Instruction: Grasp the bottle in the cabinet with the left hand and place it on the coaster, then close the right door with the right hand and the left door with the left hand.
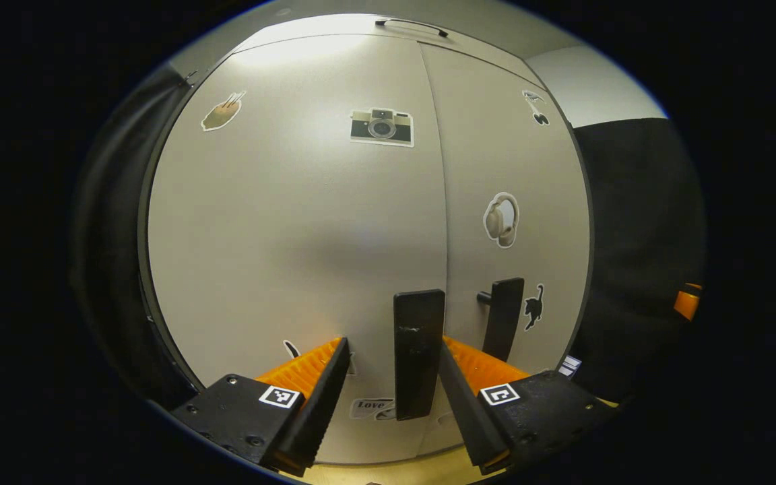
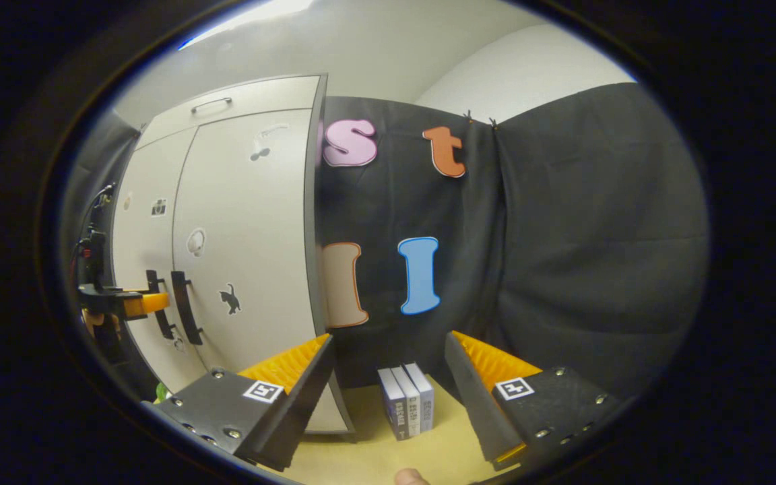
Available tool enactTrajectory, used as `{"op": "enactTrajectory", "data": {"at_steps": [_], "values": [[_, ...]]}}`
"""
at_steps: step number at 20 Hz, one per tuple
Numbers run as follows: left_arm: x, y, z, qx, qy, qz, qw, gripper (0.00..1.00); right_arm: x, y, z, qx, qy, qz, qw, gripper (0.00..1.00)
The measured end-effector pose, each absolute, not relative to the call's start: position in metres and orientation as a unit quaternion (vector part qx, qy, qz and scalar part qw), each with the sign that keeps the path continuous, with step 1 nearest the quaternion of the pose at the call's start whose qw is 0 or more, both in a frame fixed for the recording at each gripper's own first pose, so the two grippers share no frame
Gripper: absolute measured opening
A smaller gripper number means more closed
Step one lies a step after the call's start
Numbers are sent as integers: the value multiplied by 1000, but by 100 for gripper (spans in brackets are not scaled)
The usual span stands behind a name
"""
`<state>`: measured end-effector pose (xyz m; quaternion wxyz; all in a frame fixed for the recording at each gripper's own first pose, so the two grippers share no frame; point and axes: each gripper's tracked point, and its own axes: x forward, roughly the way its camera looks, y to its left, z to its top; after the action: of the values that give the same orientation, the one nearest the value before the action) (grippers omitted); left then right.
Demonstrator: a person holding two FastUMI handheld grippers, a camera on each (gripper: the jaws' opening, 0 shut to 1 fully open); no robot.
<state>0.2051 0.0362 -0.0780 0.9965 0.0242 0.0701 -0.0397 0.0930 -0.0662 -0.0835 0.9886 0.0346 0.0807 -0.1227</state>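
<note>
Left gripper view: left gripper (image 1: 395,374) spread wide, fingers either side of left door handle (image 1: 419,353), not pressing it; handle stood upright in the gap btwn them. Left door (image 1: 294,236) & right door (image 1: 516,168) both flush w/ cabinet front, seam running down between. Right door handle (image 1: 501,316) just right of the first, also upright. Stickers on doors: camera (image 1: 382,126) high on left door, hand-shaped one (image 1: 221,113) far upper left, headphones (image 1: 501,219) mid right door, cat (image 1: 533,307) lower right beside right handle. Top handle (image 1: 411,25) above doors. Strip of tabletop (image 1: 388,471) at bottom edge. Bottle & coaster: location could not be told.

Right gripper view: right gripper (image 2: 388,391) released, gripping nothing, well apart from cabinet (image 2: 246,222), aimed at dark cloth wall (image 2: 563,236). Three books (image 2: 407,401) upright, side by side, on tabletop (image 2: 374,458) near wall, seen btwn the fingers. Cabinet at left, doors shut, both handles (image 2: 176,306) close together at mid height. Left gripper seen far left (image 2: 139,303), at the handles. Fingertip (image 2: 409,477) at bottom edge. Small green thing (image 2: 161,391) at cabinet's foot, low left; too hidden to identify.
</note>
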Motion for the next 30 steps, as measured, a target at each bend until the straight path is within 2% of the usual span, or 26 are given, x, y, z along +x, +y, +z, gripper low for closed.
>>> {"op": "enactTrajectory", "data": {"at_steps": [8, 17, 18, 25, 30], "values": [[191, 35, -66, 45, 72, -18, 996, 82, 96, -43, -67, 23, 85, -98, 991, 99], [58, 4, 60, 36, -11, -10, 999, 81, 64, 29, 41, 37, 19, -9, 999, 98], [43, 2, 67, 34, -11, -7, 999, 83, 60, 36, 49, 46, 18, 1, 999, 98], [-34, 10, 93, 47, -21, 37, 998, 81, 36, 60, 84, 71, 3, 34, 997, 98], [-55, 11, 94, 44, -21, 46, 998, 81, 27, 68, 82, 72, 8, 46, 996, 97]]}}
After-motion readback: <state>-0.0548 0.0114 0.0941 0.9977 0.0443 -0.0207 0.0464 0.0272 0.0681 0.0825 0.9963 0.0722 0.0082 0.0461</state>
